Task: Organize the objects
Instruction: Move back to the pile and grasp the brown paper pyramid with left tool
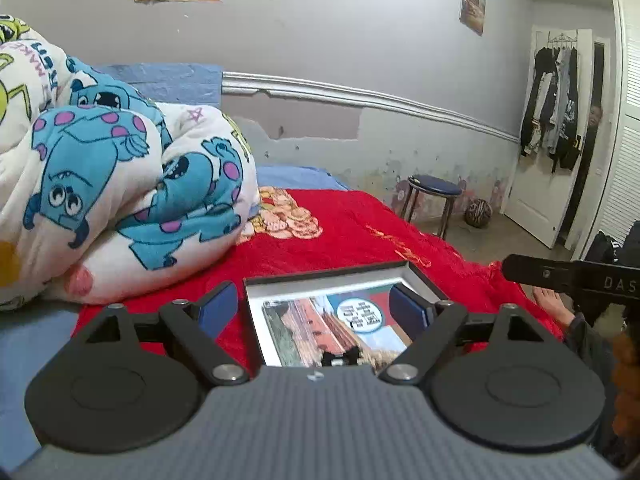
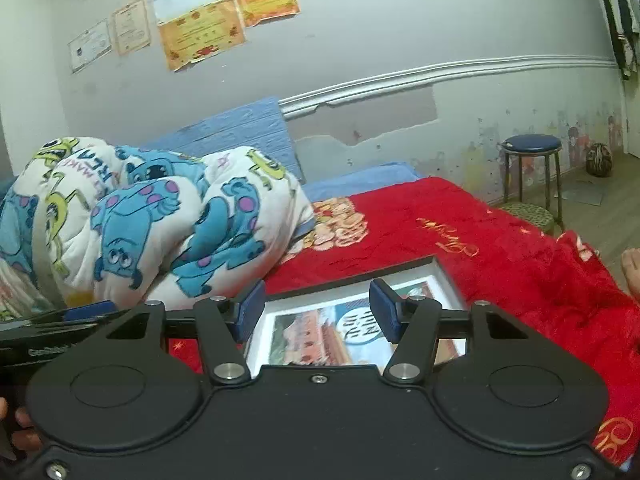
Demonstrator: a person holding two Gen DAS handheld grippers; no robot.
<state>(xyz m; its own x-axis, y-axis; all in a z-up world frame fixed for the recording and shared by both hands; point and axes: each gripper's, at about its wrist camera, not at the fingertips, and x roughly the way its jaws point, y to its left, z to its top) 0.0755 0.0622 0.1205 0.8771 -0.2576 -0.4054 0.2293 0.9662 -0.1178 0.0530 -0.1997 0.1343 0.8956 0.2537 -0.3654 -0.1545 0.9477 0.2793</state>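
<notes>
A framed picture (image 1: 332, 320) with a black frame, white mat and a colourful print lies flat on the red blanket (image 1: 360, 232). My left gripper (image 1: 314, 304) is open and hovers over the frame's near edge, its blue pads either side of the picture. In the right wrist view the same framed picture (image 2: 340, 320) lies under my right gripper (image 2: 318, 310), which is open too, pads spread over it. Neither gripper holds anything. The right gripper's body shows at the right edge of the left wrist view (image 1: 572, 276).
A bundled white duvet with blue monsters (image 1: 108, 184) lies on the bed to the left, also in the right wrist view (image 2: 160, 220). A blue stool (image 2: 532, 168) and a ball (image 2: 599, 160) stand on the floor by the wall. An open door with hanging clothes (image 1: 556, 120) is at far right.
</notes>
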